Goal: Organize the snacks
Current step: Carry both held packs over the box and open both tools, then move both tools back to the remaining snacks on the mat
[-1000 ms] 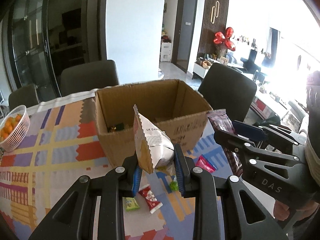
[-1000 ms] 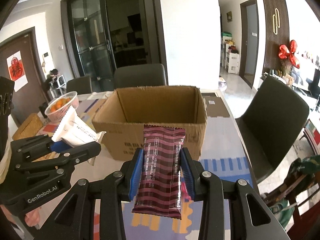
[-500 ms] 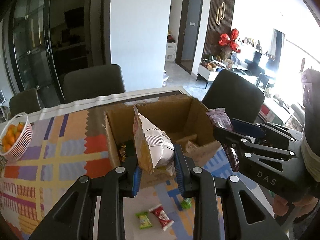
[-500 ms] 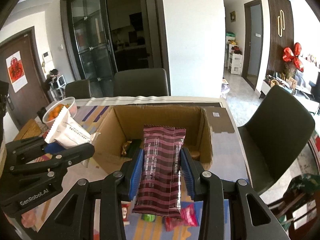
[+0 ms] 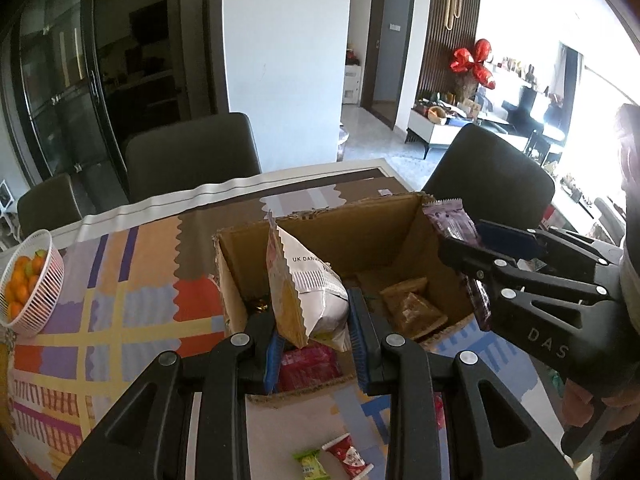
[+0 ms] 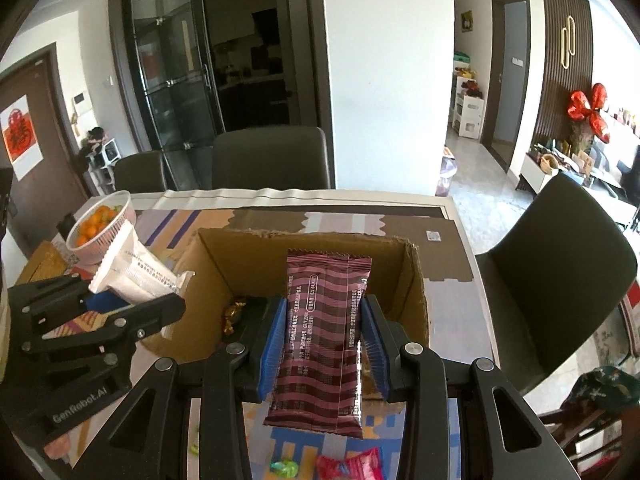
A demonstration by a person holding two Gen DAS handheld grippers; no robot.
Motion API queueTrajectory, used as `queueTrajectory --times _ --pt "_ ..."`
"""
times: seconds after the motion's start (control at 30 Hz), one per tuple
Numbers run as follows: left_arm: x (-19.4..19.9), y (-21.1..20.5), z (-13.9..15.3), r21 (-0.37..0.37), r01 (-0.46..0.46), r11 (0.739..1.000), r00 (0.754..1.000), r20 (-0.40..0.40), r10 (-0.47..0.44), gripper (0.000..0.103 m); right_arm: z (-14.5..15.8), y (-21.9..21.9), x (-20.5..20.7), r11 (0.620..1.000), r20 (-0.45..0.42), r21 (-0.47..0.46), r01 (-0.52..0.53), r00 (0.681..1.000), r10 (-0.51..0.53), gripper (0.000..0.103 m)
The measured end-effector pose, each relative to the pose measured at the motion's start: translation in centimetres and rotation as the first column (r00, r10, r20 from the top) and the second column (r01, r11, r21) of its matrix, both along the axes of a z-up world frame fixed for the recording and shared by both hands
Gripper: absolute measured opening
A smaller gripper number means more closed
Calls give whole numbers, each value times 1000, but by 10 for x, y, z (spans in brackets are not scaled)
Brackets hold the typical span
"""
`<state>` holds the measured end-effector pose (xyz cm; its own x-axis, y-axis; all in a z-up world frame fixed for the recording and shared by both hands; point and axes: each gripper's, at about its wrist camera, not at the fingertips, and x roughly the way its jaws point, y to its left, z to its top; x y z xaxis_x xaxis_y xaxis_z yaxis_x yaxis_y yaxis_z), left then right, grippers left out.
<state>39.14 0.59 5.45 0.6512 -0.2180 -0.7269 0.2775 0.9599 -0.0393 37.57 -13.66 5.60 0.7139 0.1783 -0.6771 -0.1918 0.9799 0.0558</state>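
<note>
An open cardboard box (image 5: 404,216) (image 6: 312,240) stands on the patterned tablecloth. My left gripper (image 5: 316,336) is shut on a white and yellow snack bag (image 5: 308,284), held upright over the box's near left part. My right gripper (image 6: 324,344) is shut on a maroon striped snack bar (image 6: 324,320), above the box's near edge. In the left wrist view the right gripper (image 5: 460,240) holds that bar (image 5: 452,220) at the box's right wall. In the right wrist view the left gripper (image 6: 136,300) carries the white bag (image 6: 132,268) at the box's left. Brown packets (image 5: 412,308) and a gold-wrapped sweet (image 6: 232,316) lie inside.
A white basket of oranges (image 5: 28,280) (image 6: 100,220) sits at the table's left. Small wrapped sweets, green (image 5: 310,462) and red (image 5: 348,454), lie on the cloth in front of the box; a pink packet (image 6: 352,466) lies there too. Dark chairs (image 5: 192,152) (image 6: 560,248) ring the table.
Both grippers have moved forward with their snacks, from in front of the box to above its open top. The box's inside now shows. Both grips are unchanged.
</note>
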Motion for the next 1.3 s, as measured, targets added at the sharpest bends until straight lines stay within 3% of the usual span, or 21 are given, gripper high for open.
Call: queueTrajectory --times 0.07,0.2,0.23,0.77,1.07,1.3 --pt "4 -2 -2 6 -5 1000 1000 -10 5 31 -2 0 6 1000 -4 -8 9 1000 -9 39" --pt "1 -3 1 35 -41 999 999 20 40 57 -6 -1 12 999 -18 -16 33 999 -33 49" --pt "-2 -3 1 46 -48 998 998 31 47 60 -7 -2 10 999 -19 -18 44 999 -44 50" --pt "-74 18 13 53 -98 994 989 118 91 66 0 3 -68 1000 72 -5 -17 997 17 52" --pt "-116 25 -1 59 -108 992 988 115 101 67 -7 9 -107 999 104 -16 -40 994 41 52" --pt "-136 26 -23 67 -110 992 991 84 104 67 -25 11 -125 999 79 -7 -50 996 51 52"
